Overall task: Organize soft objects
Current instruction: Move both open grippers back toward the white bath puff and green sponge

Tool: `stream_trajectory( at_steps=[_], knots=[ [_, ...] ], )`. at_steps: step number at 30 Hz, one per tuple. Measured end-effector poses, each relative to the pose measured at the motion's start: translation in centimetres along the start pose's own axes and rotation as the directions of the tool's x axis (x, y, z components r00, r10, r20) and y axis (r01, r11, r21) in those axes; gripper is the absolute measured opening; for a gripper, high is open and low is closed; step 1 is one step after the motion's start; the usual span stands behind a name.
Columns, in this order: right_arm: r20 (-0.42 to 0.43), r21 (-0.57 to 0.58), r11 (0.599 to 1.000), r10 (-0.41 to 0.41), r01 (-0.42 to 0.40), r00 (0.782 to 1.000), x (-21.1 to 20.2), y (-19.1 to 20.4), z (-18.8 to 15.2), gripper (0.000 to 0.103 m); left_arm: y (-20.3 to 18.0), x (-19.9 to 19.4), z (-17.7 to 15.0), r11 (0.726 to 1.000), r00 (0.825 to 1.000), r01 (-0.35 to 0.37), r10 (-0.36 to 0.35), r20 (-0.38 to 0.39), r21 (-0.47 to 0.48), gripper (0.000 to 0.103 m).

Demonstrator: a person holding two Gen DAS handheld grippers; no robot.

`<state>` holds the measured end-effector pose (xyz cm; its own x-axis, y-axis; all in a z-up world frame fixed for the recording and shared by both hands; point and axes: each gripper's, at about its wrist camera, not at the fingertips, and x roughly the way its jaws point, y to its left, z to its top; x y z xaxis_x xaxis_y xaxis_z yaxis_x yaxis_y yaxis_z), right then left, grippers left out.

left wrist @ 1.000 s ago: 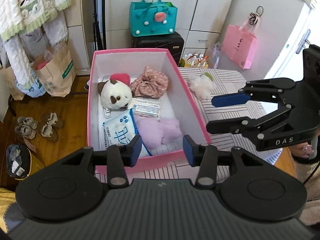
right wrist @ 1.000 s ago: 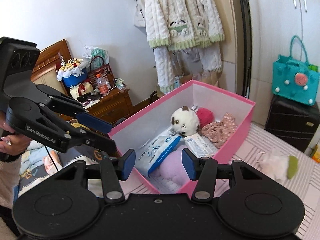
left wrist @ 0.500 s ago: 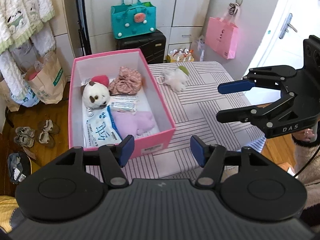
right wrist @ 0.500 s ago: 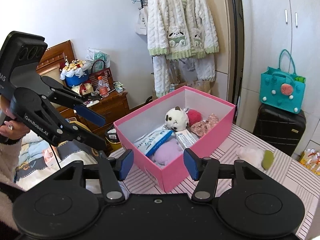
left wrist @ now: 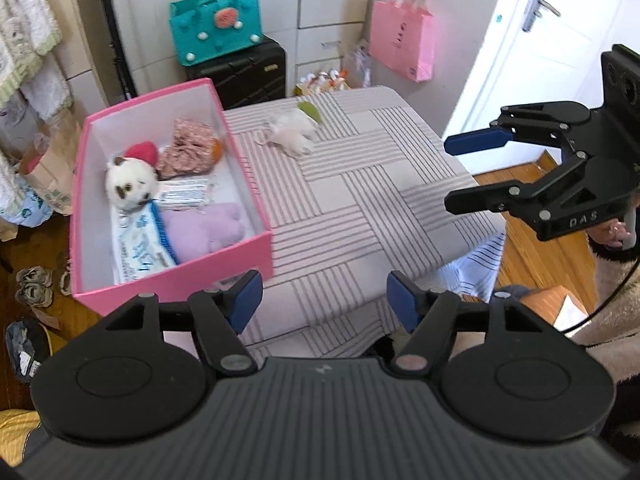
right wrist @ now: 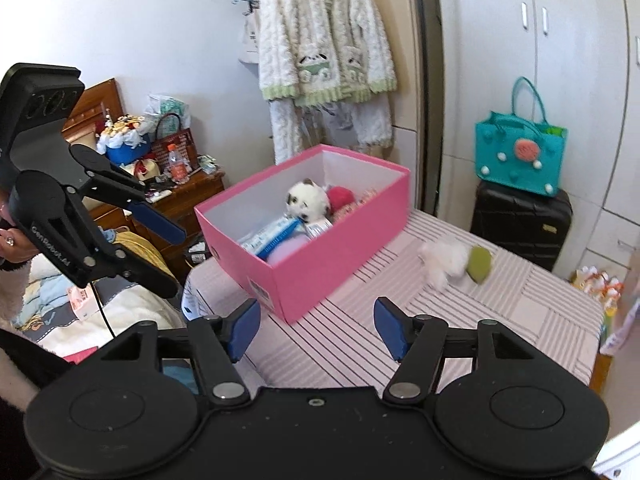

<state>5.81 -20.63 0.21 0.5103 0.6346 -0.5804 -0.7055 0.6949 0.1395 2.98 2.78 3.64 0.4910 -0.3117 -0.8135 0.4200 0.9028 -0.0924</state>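
Note:
A pink box [left wrist: 256,246] [right wrist: 316,268] stands on the left of a striped table [left wrist: 360,184] [right wrist: 520,312]. It holds a white plush dog [left wrist: 130,184] [right wrist: 307,199], a red plush [left wrist: 142,151], a pink floral scrunchie [left wrist: 188,152], a purple plush [left wrist: 204,226], a tissue pack [left wrist: 138,246] and a small packet [left wrist: 184,192]. A white fluffy toy with a green leaf [left wrist: 294,130] [right wrist: 452,262] lies on the table outside the box. My left gripper [left wrist: 322,304] [right wrist: 160,254] is open and empty. My right gripper [right wrist: 316,326] [left wrist: 460,172] is open and empty.
A teal bag [left wrist: 216,28] [right wrist: 520,160] sits on a black suitcase [left wrist: 244,72] behind the table. A pink bag [left wrist: 402,46] hangs at the right by a white door [left wrist: 540,40]. A fluffy jacket [right wrist: 324,36] hangs on the wall. Shoes [left wrist: 34,284] lie on the floor.
Both grippers have pulled back and away from the box, and their jaws have opened wider. More of the table and the white fluffy toy have come into view.

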Motion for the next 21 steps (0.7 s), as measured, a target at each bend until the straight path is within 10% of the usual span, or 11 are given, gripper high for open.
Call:
stream_trajectory(
  at_steps=[21],
  knots=[
    [0.006, 0.002, 0.998, -0.07, 0.07, 0.998, 0.6, -8.4, -4.5, 0.081, -3.7, 7.6, 3.2, 1.0, 1.0, 0.015, -0.014, 0.024, -0.008, 0.076]
  ],
)
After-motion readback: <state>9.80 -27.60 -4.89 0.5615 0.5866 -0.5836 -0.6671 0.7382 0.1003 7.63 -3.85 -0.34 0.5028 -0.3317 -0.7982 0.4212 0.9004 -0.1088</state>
